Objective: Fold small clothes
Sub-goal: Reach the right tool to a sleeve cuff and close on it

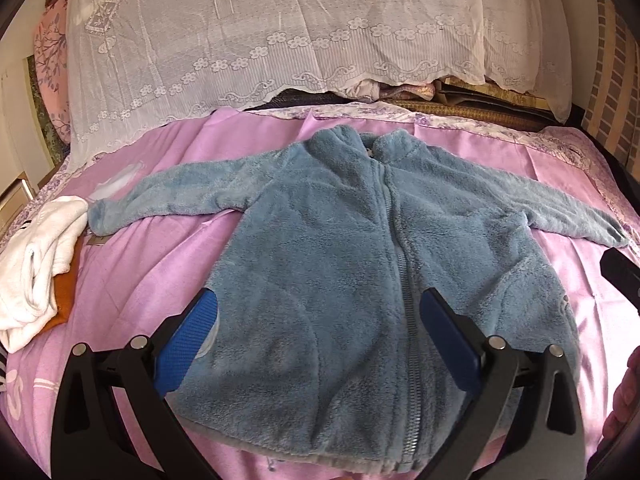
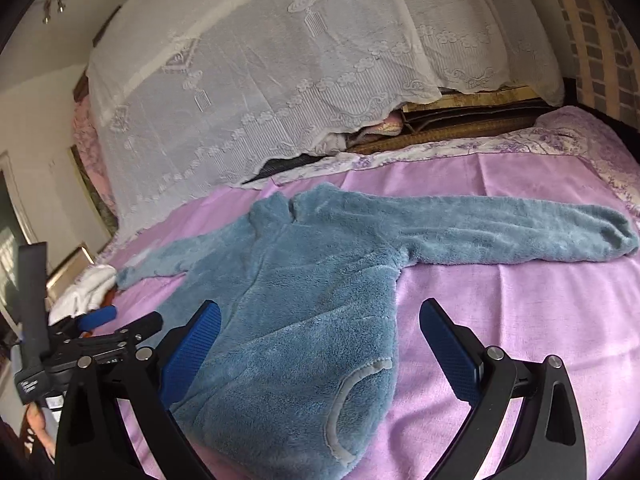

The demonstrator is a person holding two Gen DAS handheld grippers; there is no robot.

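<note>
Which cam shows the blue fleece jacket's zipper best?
Left wrist: the grey zipper runs in plain sight from collar to hem of the blue fleece jacket. Right wrist sees the jacket obliquely; its zipper is barely discernible.

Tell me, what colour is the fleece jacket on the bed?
The fleece jacket is dusty blue, with a grey zipper; the left wrist view shows it best.
</note>
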